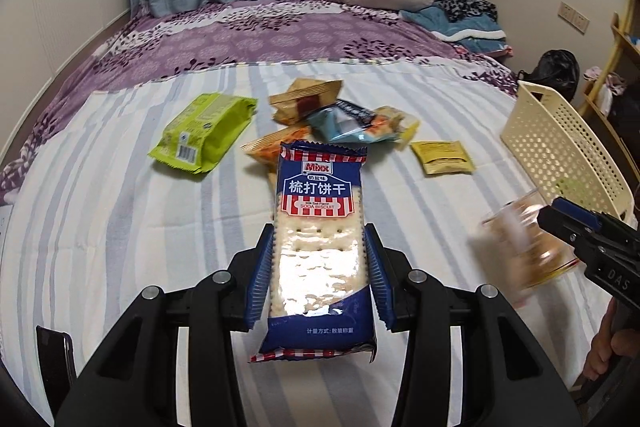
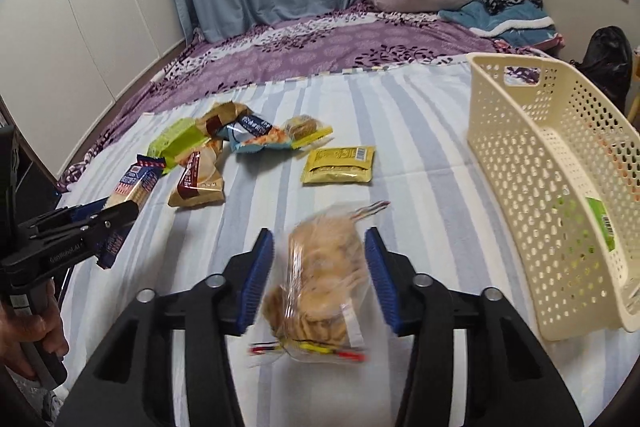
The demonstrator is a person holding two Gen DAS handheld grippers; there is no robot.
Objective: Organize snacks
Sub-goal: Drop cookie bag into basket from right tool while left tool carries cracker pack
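Carrying soda biscuit pack clamped in left gripper, clear cracker bag loosely between right gripper fingers; basket nearly empty, snack pile remaining

Soft, even indoor light falls on the bed, with faint shadows. Glare whitens the clear window of the biscuit pack. The cookie bag is motion-blurred in both views. Fisheye bending curves the walls, and the corners go black.
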